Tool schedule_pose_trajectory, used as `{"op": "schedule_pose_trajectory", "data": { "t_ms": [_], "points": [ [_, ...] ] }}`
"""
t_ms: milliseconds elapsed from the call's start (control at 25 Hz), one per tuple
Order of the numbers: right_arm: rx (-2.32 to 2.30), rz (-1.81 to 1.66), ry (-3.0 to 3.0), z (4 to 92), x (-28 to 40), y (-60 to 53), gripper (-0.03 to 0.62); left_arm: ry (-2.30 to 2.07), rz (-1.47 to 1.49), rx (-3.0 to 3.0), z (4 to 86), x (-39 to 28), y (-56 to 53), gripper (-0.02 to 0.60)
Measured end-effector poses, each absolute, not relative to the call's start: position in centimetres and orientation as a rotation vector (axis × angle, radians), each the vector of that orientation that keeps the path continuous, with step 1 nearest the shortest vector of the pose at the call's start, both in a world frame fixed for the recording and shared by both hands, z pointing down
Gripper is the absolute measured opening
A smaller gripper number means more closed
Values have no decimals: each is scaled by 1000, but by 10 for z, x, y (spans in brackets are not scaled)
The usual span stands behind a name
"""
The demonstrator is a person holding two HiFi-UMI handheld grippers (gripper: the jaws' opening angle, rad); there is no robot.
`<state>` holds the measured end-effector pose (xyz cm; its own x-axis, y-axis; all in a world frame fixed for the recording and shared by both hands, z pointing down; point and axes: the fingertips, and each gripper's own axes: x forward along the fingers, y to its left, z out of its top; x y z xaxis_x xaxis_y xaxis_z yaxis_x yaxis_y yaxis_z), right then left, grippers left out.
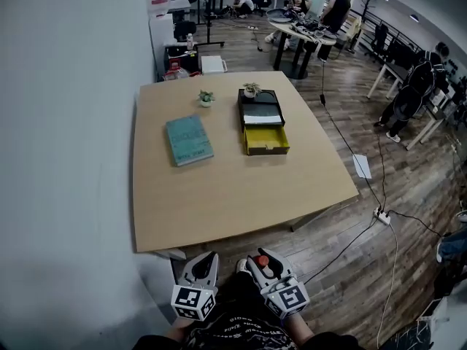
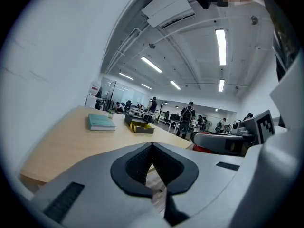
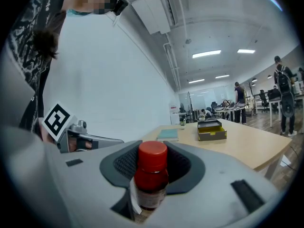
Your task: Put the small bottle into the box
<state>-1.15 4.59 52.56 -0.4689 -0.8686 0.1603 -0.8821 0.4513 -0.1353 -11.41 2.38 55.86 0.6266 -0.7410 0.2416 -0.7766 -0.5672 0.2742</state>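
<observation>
While we hold the small bottle (image 3: 151,175) upright in the right gripper (image 1: 259,259), jaws clamped on its body so it cannot slip, the box (image 1: 265,141) lies well ahead on the worktop (image 1: 219,195); our left gripper (image 1: 206,259) is closed, empty.

Pale wooden table (image 1: 233,195), mostly bare. Teal book (image 1: 188,140) lies flat left of centre; beside it on the right the black box (image 1: 260,102), yellow drawer (image 1: 266,140) pulled open toward the near edge. Small potted plant (image 1: 206,98) beyond the book, second plant (image 1: 251,90) at the box's far corner
</observation>
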Motion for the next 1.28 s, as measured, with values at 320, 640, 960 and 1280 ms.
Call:
{"op": "schedule_pose_trajectory", "data": {
  "t_ms": [320,640,960,1280],
  "points": [
    [1533,309,-2628,522,45,-51,143,-1262,145,2473,550,-61,-66,3],
    [1497,298,-2660,524,105,-118,143,-1303,149,2462,550,-3,-132,3],
    [1486,301,-2635,528,136,-152,143,-1333,136,2429,554,21,-166,3],
    [1517,368,-2603,543,146,-156,143,-1319,161,2405,564,25,-176,3]
  ]
}}
